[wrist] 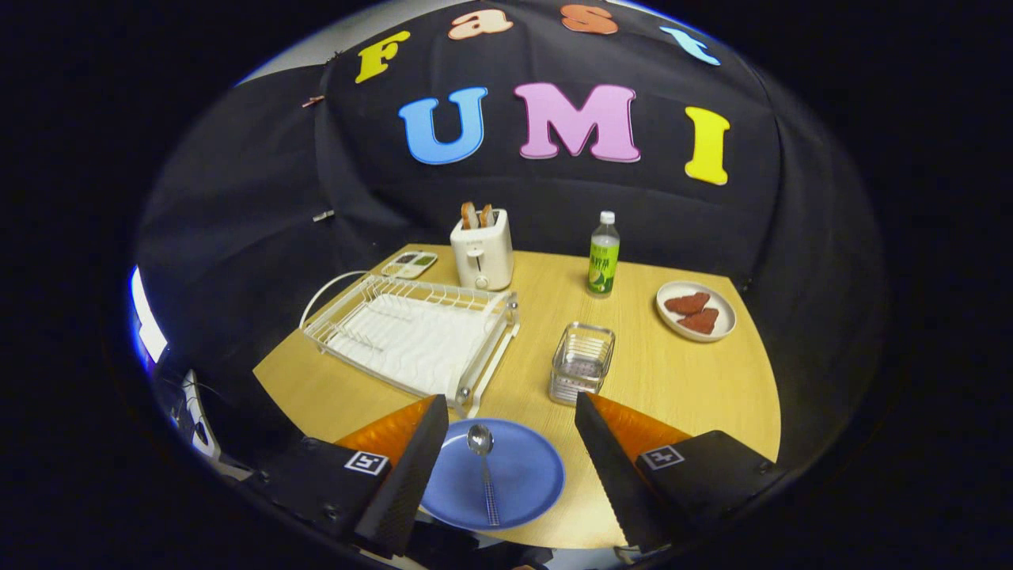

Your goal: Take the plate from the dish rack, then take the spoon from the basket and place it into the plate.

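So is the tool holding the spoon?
No, the tool is open and holds nothing. The spoon lies on the blue plate between its fingers.

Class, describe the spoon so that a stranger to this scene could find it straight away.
Start at the white dish rack on the wooden table, then come nearer to the blue plate between the open jaws of the gripper. The spoon lies on that plate, the one shiny metal utensil, bowl towards the rack.

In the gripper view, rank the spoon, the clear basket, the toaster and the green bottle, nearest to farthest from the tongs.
1. Spoon, on the blue plate between the open tongs.
2. Clear basket, just ahead, slightly right.
3 and 4. Toaster, beyond the dish rack, and green bottle, far right: too close to call.
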The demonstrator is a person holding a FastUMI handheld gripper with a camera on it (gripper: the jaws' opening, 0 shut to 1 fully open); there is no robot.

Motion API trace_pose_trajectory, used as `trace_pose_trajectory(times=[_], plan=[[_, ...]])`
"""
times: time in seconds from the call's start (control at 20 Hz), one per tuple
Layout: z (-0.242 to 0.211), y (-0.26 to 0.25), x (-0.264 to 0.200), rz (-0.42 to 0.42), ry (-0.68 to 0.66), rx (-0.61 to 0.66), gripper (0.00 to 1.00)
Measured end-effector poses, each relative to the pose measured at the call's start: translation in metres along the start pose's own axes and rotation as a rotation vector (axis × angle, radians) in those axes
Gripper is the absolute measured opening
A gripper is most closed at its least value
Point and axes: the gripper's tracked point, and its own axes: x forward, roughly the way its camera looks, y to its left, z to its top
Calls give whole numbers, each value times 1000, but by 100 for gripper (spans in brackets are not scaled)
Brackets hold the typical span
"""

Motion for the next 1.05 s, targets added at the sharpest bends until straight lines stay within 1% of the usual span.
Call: trace_pose_trajectory(times=[0.35, 0.65, 0.85, 1.05], plan=[[112, -2, -41, -25, -229, -32, 99], [186, -9, -82, -74, -423, -45, 98], [207, -12, -97, -88, -473, -56, 98], [208, -14, -98, -91, -473, -54, 98]])
